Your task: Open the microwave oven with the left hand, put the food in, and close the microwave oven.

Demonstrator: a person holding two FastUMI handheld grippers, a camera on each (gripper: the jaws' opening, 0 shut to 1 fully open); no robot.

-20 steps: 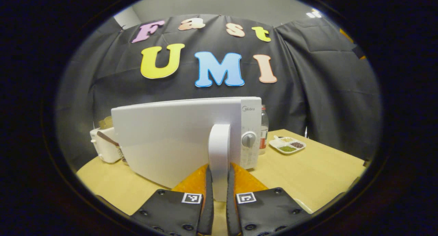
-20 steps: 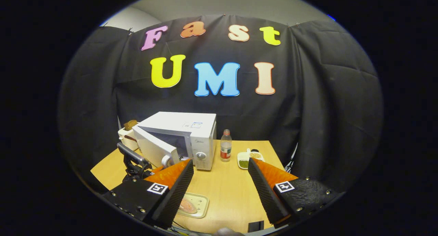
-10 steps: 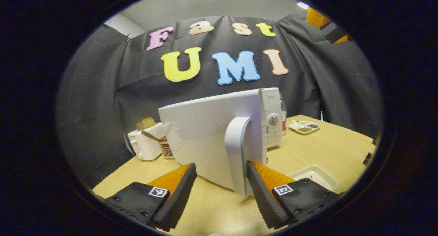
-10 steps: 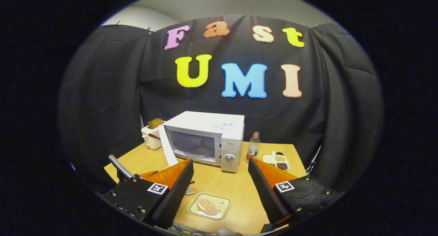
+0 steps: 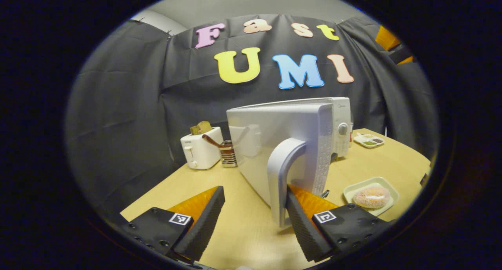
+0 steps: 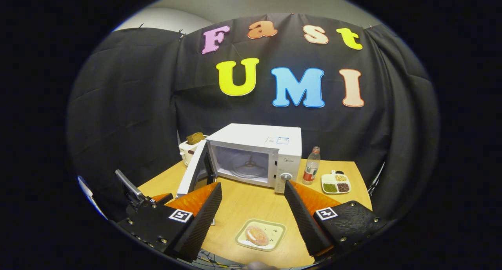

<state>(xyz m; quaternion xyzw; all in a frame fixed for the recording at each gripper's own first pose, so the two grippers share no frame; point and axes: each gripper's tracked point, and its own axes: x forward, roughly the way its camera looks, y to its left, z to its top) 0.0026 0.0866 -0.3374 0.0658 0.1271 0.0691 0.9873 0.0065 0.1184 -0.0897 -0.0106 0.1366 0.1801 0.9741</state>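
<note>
Microwave oven (image 6: 255,156) on wooden table (image 6: 251,201), door (image 5: 274,144) swung wide, cavity with glass turntable (image 6: 243,168) exposed. Left gripper (image 5: 253,215) jaws wide, door handle (image 5: 283,176) between them, touching the right-side finger (image 5: 304,223). Right gripper (image 6: 253,217) jaws wide, holding nothing. Food (image 6: 257,235) on small tray (image 6: 274,227), in front of microwave, well apart.

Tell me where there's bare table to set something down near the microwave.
Bare table lies between the microwave front and the food tray. It is crowded right of the microwave, with the bottle and divided dish, and behind its open door, by the toaster.
</note>
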